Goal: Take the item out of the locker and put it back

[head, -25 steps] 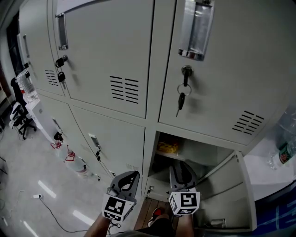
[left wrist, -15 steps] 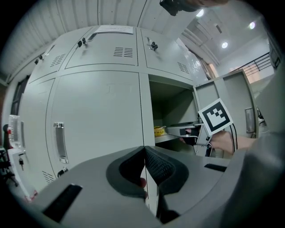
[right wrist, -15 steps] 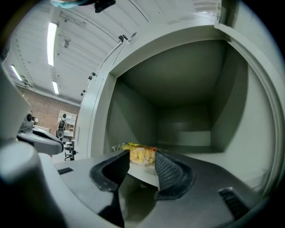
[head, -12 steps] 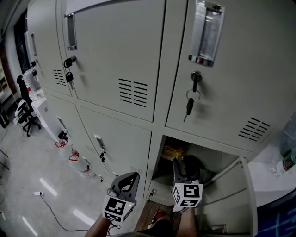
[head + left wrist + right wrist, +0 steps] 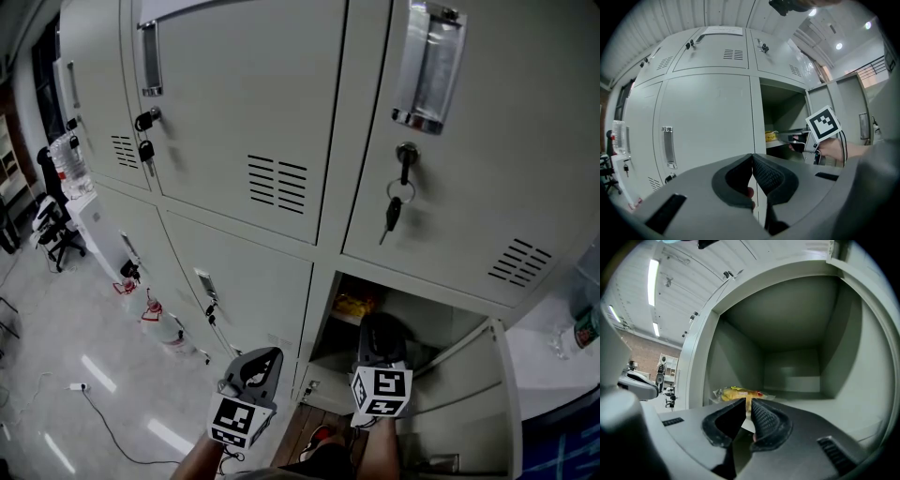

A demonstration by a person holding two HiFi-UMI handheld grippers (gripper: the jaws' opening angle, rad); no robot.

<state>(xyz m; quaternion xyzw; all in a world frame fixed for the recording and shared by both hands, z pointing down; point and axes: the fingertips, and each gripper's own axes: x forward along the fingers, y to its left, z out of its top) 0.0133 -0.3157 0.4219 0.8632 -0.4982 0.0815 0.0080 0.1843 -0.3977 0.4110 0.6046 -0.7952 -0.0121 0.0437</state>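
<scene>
A yellow snack packet (image 5: 354,305) lies on the shelf of the open lower locker compartment (image 5: 412,319), at its left front; it also shows as the packet (image 5: 738,393) and the packet (image 5: 771,136). My right gripper (image 5: 373,325) reaches into the compartment mouth. Its jaws are closing, with a narrow gap left at the right gripper (image 5: 747,401); the packet sits just past the tips, and I see no pad pressing on it. From the side, the right gripper (image 5: 787,137) points at the packet. My left gripper (image 5: 265,356) hangs low in front of the lockers, and the left gripper (image 5: 752,157) is shut and empty.
The compartment's door (image 5: 459,394) swings open to the right. Closed locker doors above carry handles and a key (image 5: 392,214) in the lock. Water bottles (image 5: 66,159) and an office chair (image 5: 47,234) stand far left. A cable runs across the floor (image 5: 94,412).
My right gripper has pushed forward into the compartment mouth towards the packet, and its jaws have narrowed. The left gripper has stayed where it was.
</scene>
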